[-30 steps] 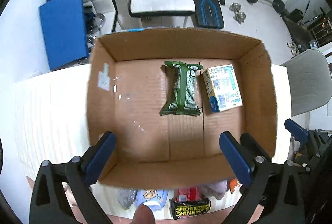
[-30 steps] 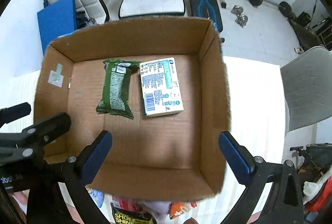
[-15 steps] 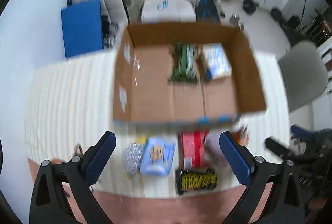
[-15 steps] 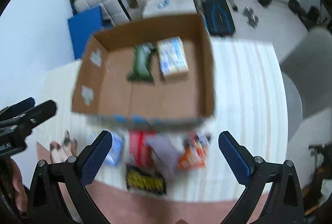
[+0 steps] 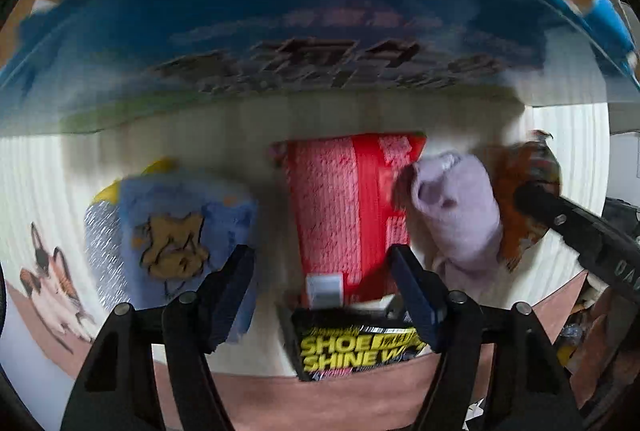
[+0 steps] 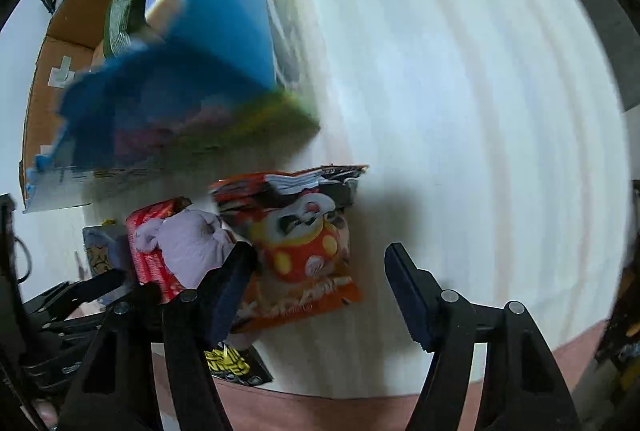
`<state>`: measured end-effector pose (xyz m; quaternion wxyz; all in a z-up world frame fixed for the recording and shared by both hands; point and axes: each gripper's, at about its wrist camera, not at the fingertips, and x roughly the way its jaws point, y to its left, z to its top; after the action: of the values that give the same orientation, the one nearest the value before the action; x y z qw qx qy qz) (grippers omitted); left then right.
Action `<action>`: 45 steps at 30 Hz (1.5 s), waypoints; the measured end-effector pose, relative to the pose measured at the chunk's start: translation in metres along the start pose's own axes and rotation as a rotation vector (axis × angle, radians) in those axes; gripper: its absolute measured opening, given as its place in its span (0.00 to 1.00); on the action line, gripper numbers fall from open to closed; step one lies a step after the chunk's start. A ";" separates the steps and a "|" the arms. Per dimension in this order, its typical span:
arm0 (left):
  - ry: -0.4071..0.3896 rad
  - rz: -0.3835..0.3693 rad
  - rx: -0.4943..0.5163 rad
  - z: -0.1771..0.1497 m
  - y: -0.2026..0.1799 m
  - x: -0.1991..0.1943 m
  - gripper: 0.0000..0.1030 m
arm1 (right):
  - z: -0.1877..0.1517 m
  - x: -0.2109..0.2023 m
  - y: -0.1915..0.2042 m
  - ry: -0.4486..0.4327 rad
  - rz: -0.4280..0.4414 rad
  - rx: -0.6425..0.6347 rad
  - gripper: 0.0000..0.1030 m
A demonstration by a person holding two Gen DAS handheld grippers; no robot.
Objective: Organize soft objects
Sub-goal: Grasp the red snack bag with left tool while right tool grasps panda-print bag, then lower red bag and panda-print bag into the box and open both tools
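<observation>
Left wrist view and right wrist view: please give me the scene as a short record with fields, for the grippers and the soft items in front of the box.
left gripper: open, empty, over the red pack
right gripper: open, empty, at the orange snack bag
lilac cloth: between red pack and orange snack bag
blue cartoon cloth: left of red pack
shoe shine pack: nearest the table edge
cardboard box: behind the items; blue printed outer wall
box contents: green packet visible, rest blurred

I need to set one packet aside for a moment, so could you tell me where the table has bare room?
The white mat lies bare right of the orange snack bag and the box. Left of the bag, the lilac cloth and red pack crowd together.
</observation>
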<state>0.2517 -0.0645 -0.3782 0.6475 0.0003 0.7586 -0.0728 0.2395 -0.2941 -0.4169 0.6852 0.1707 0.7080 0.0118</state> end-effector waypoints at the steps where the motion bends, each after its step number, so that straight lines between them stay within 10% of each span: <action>1: -0.002 -0.002 0.000 0.003 -0.001 0.000 0.68 | 0.001 0.004 0.000 0.009 0.016 0.000 0.69; 5: 0.001 -0.005 0.017 0.009 -0.010 0.004 0.68 | 0.003 0.014 0.009 0.024 -0.008 -0.040 0.53; 8: 0.001 0.002 0.040 0.012 -0.017 0.010 0.68 | 0.002 0.009 0.010 0.020 -0.018 -0.037 0.50; 10: 0.000 -0.002 0.044 0.009 -0.017 0.015 0.46 | -0.004 0.002 0.009 0.014 -0.050 -0.049 0.49; 19: -0.063 0.021 -0.027 -0.020 -0.009 0.003 0.40 | -0.041 -0.025 -0.004 0.006 -0.078 -0.067 0.47; 32: -0.283 -0.096 -0.056 -0.080 0.004 -0.138 0.40 | -0.058 -0.140 0.024 -0.125 0.052 -0.141 0.47; 45: -0.451 -0.030 -0.042 -0.010 0.018 -0.250 0.40 | -0.023 -0.226 0.117 -0.290 0.054 -0.228 0.47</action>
<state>0.2843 -0.0218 -0.1329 0.7995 -0.0406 0.5958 -0.0648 0.2437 -0.2372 -0.1676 0.7943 0.1107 0.5911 0.0856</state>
